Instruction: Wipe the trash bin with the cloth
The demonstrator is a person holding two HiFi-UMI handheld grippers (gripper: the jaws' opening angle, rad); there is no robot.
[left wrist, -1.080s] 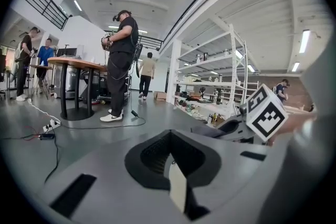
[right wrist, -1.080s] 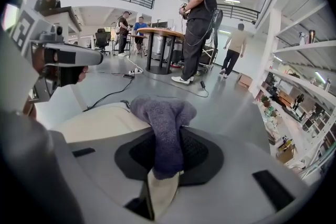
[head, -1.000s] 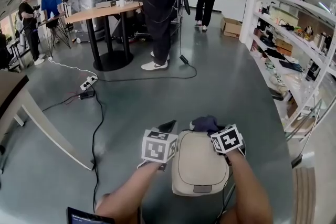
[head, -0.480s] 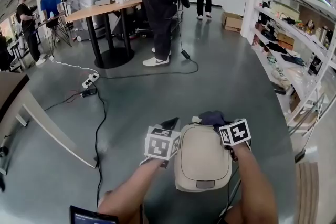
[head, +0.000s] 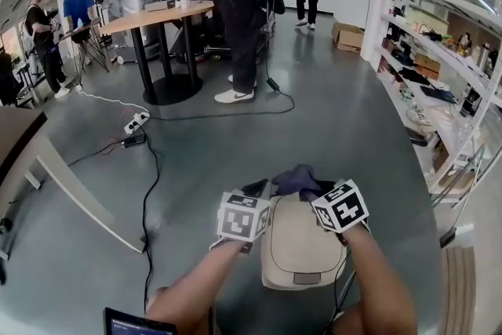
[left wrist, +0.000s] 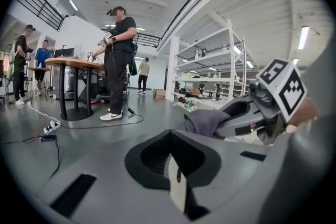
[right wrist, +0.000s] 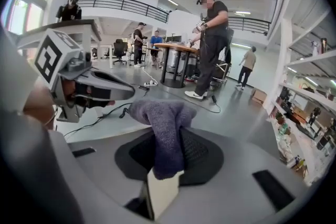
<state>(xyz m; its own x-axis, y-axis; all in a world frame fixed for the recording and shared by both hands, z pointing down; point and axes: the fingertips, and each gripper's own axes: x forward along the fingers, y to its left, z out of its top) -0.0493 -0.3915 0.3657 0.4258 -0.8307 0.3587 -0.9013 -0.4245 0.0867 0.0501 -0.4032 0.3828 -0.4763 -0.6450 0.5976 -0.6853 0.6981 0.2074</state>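
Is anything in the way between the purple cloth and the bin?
No, nothing visible. The right tool grips the purple knitted cloth, which is already at the far edge of the beige plastic trash bin.

No txt, brand, label, no. or sign can be read right now; any print is too small/blurred.

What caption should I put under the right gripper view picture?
Right gripper pinches a purple cloth in its jaws, left gripper close beside it.
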